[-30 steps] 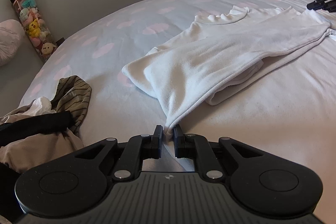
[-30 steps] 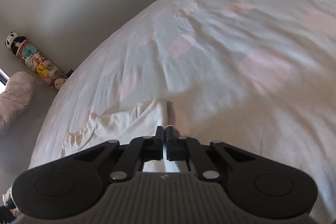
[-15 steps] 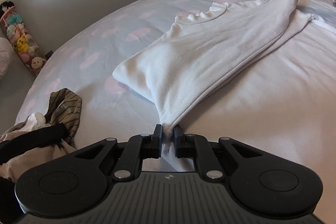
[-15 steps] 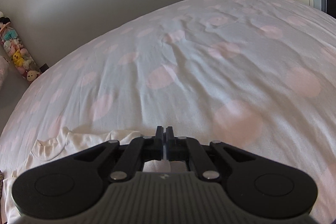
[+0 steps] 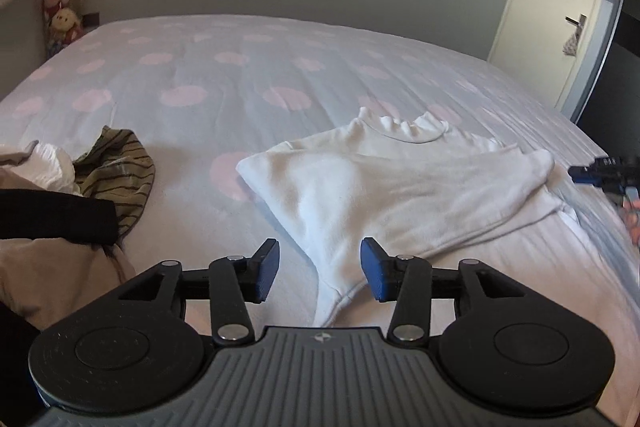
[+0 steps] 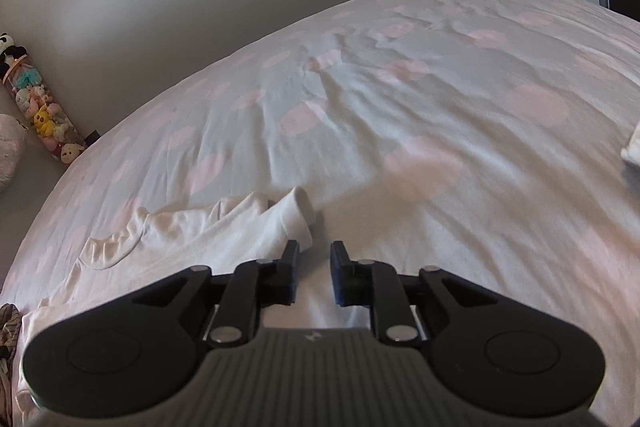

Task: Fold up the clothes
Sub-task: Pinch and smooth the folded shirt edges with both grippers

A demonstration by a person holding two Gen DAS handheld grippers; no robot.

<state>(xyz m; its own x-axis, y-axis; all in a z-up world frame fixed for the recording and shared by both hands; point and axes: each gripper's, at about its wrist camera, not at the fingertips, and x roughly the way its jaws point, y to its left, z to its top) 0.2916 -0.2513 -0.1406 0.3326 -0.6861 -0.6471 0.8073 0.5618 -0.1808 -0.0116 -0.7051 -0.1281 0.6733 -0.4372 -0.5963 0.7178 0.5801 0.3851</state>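
Left wrist view: the left gripper (image 5: 318,275), which pinched the hem corner a second ago, is now opening and stands fairly wide; the corner of the white long-sleeved cotton top (image 5: 400,195) lies loose between the blue pads (image 5: 266,269), untouched. The top rests part-folded on the one pink-dotted grey bedsheet (image 5: 240,75), so this fold looks set down. One heap of unfolded clothes (image 5: 80,195) waits at left, with at least three garments in it

Right wrist view: the right gripper (image 6: 313,277) is also opening, its gap narrow, nothing between the fingers; the released cuff lies just beside its left finger
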